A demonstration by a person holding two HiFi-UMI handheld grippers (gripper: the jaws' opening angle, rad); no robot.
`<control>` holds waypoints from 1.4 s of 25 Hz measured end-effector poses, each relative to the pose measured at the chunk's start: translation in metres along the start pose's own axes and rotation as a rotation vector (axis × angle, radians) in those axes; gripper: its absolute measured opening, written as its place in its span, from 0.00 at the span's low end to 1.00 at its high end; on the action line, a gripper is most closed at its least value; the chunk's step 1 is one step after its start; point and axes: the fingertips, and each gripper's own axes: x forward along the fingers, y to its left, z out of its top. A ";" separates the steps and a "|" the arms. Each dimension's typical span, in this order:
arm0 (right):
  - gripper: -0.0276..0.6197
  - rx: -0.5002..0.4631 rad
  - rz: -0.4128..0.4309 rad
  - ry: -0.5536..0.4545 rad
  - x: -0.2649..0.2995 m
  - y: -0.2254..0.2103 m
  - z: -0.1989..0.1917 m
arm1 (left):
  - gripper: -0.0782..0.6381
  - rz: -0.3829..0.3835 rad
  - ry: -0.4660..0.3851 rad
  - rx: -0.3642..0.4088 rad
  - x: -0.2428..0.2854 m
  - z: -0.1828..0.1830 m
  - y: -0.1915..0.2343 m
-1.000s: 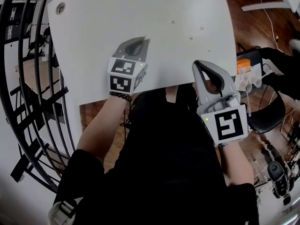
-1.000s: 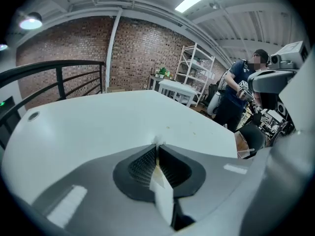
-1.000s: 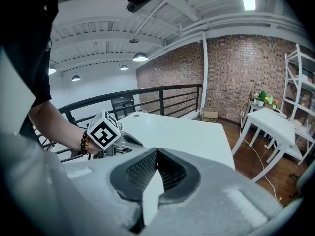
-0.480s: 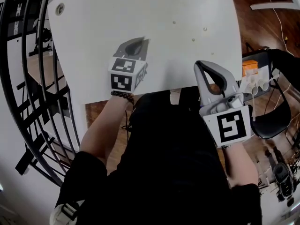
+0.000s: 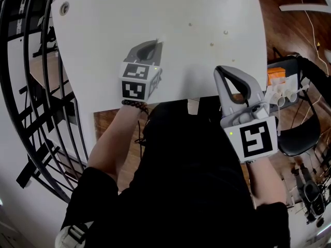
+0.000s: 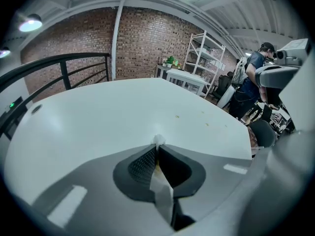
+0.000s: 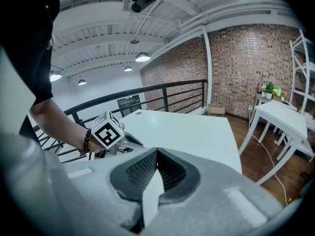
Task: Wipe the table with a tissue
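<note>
My left gripper [image 5: 156, 44] is over the near left part of the white table [image 5: 155, 9], its jaws shut on a small white tissue [image 6: 158, 140]. Only a tuft of it shows past the jaw tips in the left gripper view. Small brown specks [image 5: 211, 44] dot the tabletop to the right of it, and they also appear ahead of the left gripper [image 6: 157, 149] as specks [image 6: 206, 124]. My right gripper [image 5: 219, 70] hangs at the table's near edge, above my lap. It is shut with nothing in it. The right gripper [image 7: 156, 150] points across at the left one.
A black curved railing [image 5: 31, 87] runs along the left side of the table. To the right stand a black chair [image 5: 300, 133], an orange box [image 5: 275, 72] and white cups [image 5: 283, 92] over a wooden floor. A round grommet [image 5: 64, 8] sits at the table's far left corner.
</note>
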 end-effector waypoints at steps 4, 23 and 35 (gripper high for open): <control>0.03 -0.005 0.013 0.001 0.002 0.003 0.002 | 0.15 0.004 0.000 -0.004 -0.003 0.001 0.002; 0.03 0.001 0.034 -0.003 0.002 -0.023 -0.004 | 0.15 -0.007 0.001 -0.050 0.019 0.011 -0.013; 0.03 -0.001 0.032 -0.008 -0.004 -0.035 -0.002 | 0.15 -0.006 -0.067 -0.053 0.020 0.044 -0.024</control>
